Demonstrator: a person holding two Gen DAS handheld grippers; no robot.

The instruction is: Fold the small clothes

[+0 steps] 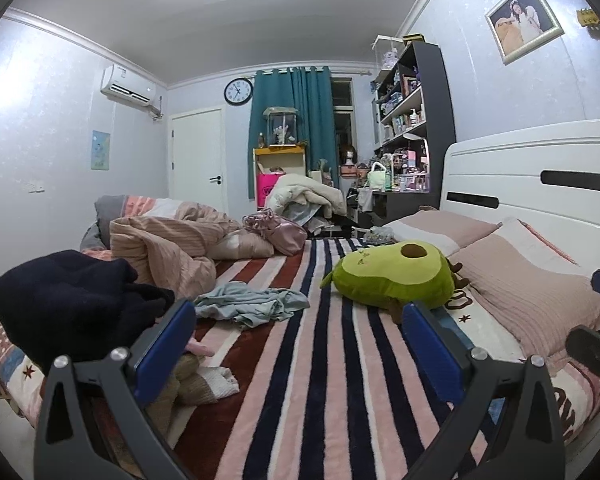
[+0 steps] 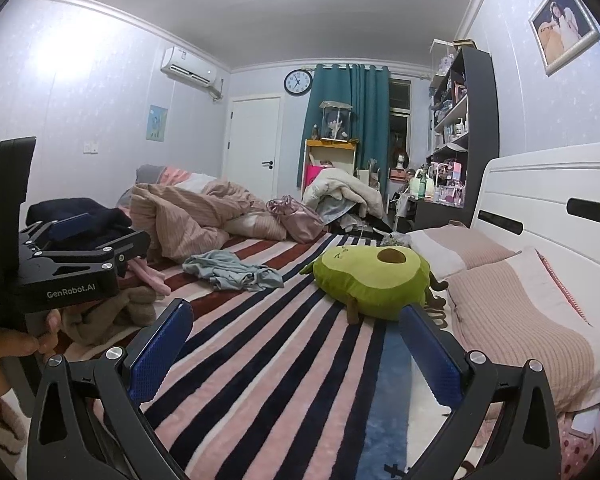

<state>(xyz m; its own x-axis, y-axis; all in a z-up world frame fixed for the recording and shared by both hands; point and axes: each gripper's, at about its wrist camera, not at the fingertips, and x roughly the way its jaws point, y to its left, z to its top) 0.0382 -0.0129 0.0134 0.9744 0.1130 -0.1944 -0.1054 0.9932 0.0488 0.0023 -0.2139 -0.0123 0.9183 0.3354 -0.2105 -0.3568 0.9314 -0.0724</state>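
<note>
A crumpled light blue garment (image 1: pixel 252 304) lies on the striped blanket (image 1: pixel 320 380) ahead of my left gripper (image 1: pixel 300 320), which is open and empty above the bed. In the right wrist view the same garment (image 2: pixel 230 270) lies ahead to the left of my right gripper (image 2: pixel 296 320), open and empty. The left gripper (image 2: pixel 76 240) shows there at the left, held in a hand. A beige and white garment (image 1: pixel 204 384) and a pink piece (image 1: pixel 200 346) lie by the left finger.
A dark navy clothes pile (image 1: pixel 72 300) sits at the left. A green avocado plush (image 1: pixel 392 276) lies to the right, beside pink pillows (image 1: pixel 532 292) and the white headboard (image 1: pixel 540 176). A rumpled beige duvet (image 1: pixel 168 248) lies behind.
</note>
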